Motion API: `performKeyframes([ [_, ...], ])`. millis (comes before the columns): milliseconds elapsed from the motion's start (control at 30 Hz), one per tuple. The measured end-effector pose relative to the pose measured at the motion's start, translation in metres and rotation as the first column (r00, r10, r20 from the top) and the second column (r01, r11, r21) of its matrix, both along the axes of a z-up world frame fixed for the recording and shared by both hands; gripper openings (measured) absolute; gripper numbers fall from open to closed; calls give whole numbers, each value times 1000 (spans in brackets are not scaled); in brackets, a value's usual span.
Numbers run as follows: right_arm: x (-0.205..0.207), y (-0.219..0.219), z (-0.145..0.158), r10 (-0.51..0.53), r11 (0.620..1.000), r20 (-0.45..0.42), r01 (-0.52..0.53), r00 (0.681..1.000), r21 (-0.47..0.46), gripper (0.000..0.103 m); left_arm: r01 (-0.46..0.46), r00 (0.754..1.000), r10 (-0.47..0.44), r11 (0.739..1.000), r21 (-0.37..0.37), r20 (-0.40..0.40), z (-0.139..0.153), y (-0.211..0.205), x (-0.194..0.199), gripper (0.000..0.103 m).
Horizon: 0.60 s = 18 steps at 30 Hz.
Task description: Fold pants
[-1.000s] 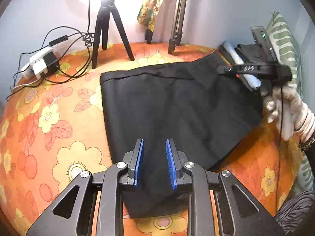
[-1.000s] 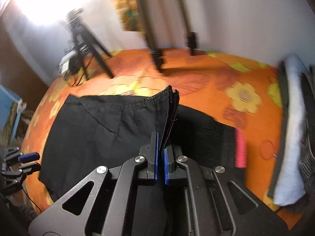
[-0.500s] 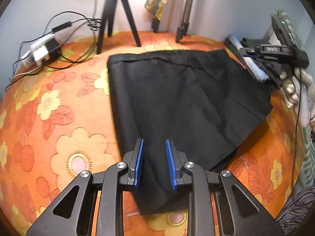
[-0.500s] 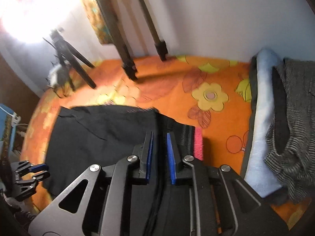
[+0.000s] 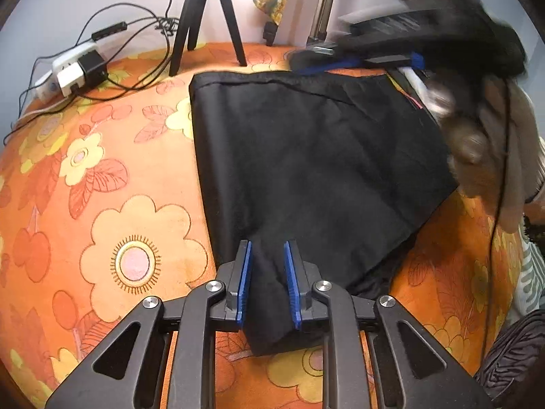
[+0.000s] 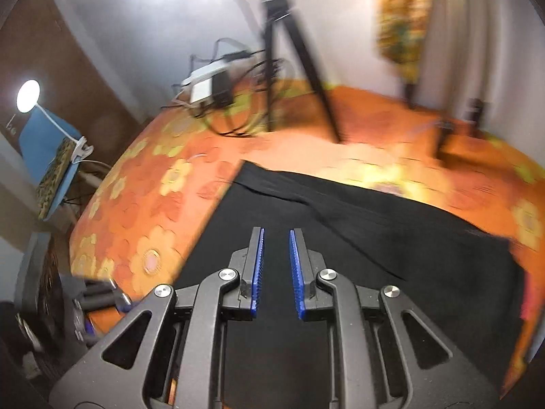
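Note:
Black pants [image 5: 306, 153] lie folded flat on the orange flowered bedspread [image 5: 85, 204]. A small pink tag [image 5: 414, 100] shows at their far right edge. My left gripper [image 5: 268, 245] hovers over the pants' near corner. Its jaws are closing, with black cloth lying in the gap, and the blue pads do not press on it. My right gripper [image 6: 276, 231] is open and empty above the middle of the pants [image 6: 340, 255]. In the left wrist view the right gripper [image 5: 391, 58] is a blur at the upper right, held by a gloved hand [image 5: 477, 136].
A black tripod [image 5: 204, 17] and a power strip with tangled cables [image 5: 71, 71] stand at the back left of the bed. A second stand [image 5: 320, 17] is at the back. A striped pillow [image 5: 528, 272] lies at the right. A blue chair [image 6: 44, 143] stands beside the bed.
My right gripper let go of the lifted pants edge, opened, and swung left over the cloth. The pants now lie flat. My left gripper sank a little toward the near corner.

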State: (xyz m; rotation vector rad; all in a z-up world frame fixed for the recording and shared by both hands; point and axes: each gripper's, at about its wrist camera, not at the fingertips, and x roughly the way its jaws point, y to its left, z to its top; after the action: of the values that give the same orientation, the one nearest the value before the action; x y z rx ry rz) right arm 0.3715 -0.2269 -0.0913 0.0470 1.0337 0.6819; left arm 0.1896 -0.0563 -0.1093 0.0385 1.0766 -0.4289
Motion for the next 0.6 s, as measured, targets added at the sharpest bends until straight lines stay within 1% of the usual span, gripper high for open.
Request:
performKeyframes([
  [133, 25, 40, -20, 11, 1000, -32, -11, 999, -1, 16, 6, 1000, -6, 1000, 1, -1, -4, -1, -1, 18],
  [200, 32, 52, -28, 9, 1000, -37, -9, 999, -14, 16, 9, 1000, -9, 1000, -2, -2, -4, -1, -1, 18],
  [267, 37, 61, -36, 6, 999, -35, -7, 999, -48, 16, 12, 1000, -12, 1000, -12, -3, -4, 1, 0, 18],
  [333, 42, 66, -45, 0, 998, -43, -3, 999, -70, 16, 13, 1000, -13, 1000, -19, -6, -3, 4, -1, 18],
  [433, 49, 67, -53, -12, 998, -63, 8, 998, -63, 16, 15, 1000, -15, 1000, -22, -18, -3, 9, -7, 18],
  [533, 50, 67, -54, -16, 998, -63, 13, 998, -56, 16, 11, 1000, -12, 1000, -22, -28, -2, 17, -15, 18],
  [600, 49, 66, -48, -31, 998, -67, 27, 997, -63, 16, 3, 999, -4, 1000, -19, -33, 1, 21, -20, 18],
])
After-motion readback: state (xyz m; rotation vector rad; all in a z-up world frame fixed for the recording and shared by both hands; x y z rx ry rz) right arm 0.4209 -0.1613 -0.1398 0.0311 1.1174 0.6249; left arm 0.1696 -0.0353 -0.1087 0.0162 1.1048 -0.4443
